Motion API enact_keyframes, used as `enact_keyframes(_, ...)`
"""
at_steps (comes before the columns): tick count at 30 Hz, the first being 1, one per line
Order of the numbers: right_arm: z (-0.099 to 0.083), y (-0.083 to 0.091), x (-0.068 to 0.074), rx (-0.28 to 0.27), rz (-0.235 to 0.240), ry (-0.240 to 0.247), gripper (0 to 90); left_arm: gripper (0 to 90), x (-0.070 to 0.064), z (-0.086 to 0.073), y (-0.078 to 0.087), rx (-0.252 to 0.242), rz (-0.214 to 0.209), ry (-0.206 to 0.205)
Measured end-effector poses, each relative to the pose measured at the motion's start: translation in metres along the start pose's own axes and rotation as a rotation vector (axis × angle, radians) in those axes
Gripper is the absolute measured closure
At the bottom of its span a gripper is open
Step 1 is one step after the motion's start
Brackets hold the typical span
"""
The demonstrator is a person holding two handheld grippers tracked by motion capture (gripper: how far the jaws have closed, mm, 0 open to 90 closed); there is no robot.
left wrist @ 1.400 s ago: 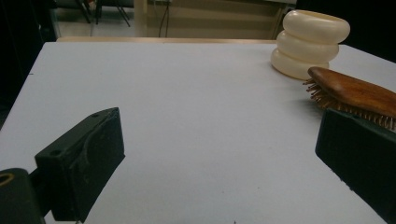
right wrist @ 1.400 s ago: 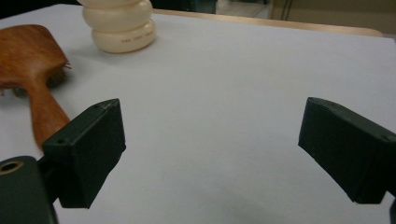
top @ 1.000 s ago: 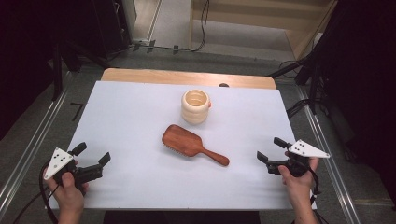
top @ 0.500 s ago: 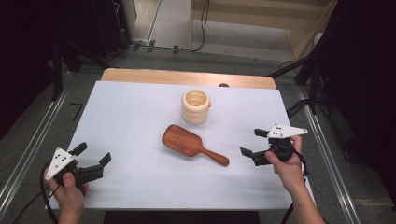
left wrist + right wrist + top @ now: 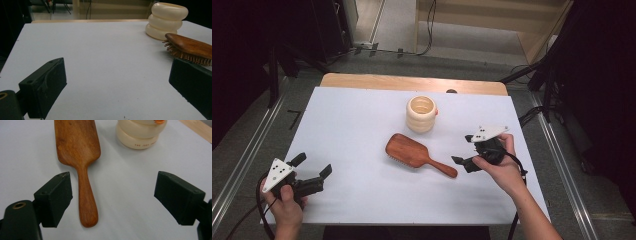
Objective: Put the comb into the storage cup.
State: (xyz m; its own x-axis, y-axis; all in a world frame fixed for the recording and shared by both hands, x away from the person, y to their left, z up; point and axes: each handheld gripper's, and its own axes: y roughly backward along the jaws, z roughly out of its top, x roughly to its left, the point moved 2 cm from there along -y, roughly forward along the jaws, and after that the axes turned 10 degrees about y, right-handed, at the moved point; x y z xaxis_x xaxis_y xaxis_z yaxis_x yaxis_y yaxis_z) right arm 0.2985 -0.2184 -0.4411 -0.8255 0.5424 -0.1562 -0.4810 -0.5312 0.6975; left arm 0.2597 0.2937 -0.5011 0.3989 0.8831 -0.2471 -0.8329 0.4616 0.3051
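A brown wooden hairbrush (image 5: 411,151) lies bristles down in the middle of the white table top (image 5: 352,125), its handle pointing toward the right front. My right gripper (image 5: 463,149) is open just right of the handle's end, not touching it. In the right gripper view the brush handle (image 5: 86,200) lies between the spread jaws, nearer the left one, with the gripper (image 5: 112,197) open. My left gripper (image 5: 313,165) is open near the front left corner, held in a hand. In the left gripper view the gripper (image 5: 117,85) has bare table between its jaws, and the brush (image 5: 190,46) lies off to the right.
A cream ridged cup (image 5: 422,114) stands upright just behind the brush head, seen too as the cup (image 5: 140,135) and the cup (image 5: 166,21). A strip of bare wood (image 5: 412,82) runs along the table's far edge. Metal rails (image 5: 562,150) flank the table.
My right gripper has moved left and forward from the table's right front edge to the end of the brush handle. The left gripper has stayed put.
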Motion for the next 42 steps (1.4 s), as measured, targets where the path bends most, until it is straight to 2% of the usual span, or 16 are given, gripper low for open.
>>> enact_keyframes(1,0.0,0.0,0.0,0.0,0.0,0.0,13.2,1.3,0.0,0.0,0.0,0.0,0.0,0.0)
enact_keyframes(4,0.009,-0.01,0.003,0.053,0.018,0.037,13.2,1.3,0.0,0.0,0.0,0.004,-0.001,-0.006)
enact_keyframes(6,0.013,-0.015,0.005,0.07,0.036,0.059,13.2,1.3,0.0,0.0,0.0,0.005,-0.003,-0.008)
enact_keyframes(12,0.022,-0.032,0.01,0.148,0.091,0.089,13.5,1.3,-0.001,0.0,0.0,0.005,-0.003,-0.009)
enact_keyframes(16,0.025,-0.045,0.014,0.213,0.111,0.117,13.6,1.3,-0.001,0.0,-0.001,0.006,-0.006,-0.011)
enact_keyframes(17,0.025,-0.045,0.014,0.213,0.111,0.117,13.6,1.3,-0.001,0.0,-0.001,0.006,-0.006,-0.011)
enact_keyframes(18,0.026,-0.051,0.016,0.245,0.13,0.134,13.6,1.3,-0.001,0.0,-0.001,0.004,-0.009,-0.01)
enact_keyframes(22,0.028,-0.064,0.02,0.308,0.152,0.165,13.7,1.3,-0.001,0.0,-0.001,0.006,-0.008,-0.013)
enact_keyframes(23,0.029,-0.066,0.022,0.336,0.155,0.158,13.7,1.3,-0.001,0.0,-0.001,0.007,-0.008,-0.015)
enact_keyframes(26,0.031,-0.074,0.023,0.37,0.184,0.178,14.2,1.3,-0.001,0.0,-0.001,0.008,-0.006,-0.015)
enact_keyframes(31,0.035,-0.085,0.022,0.401,0.212,0.147,24.8,1.3,-0.002,0.0,-0.001,0.01,-0.006,-0.017)
enact_keyframes(37,0.037,-0.097,0.025,0.462,0.2,0.112,39.1,1.3,-0.002,0.0,-0.001,0.013,-0.008,-0.021)
enact_keyframes(38,0.037,-0.097,0.025,0.462,0.2,0.112,39.1,1.3,-0.002,0.0,-0.001,0.013,-0.008,-0.021)
enact_keyframes(42,0.038,-0.105,0.025,0.492,0.202,0.113,48.9,1.3,-0.002,0.0,-0.001,0.015,-0.008,-0.025)
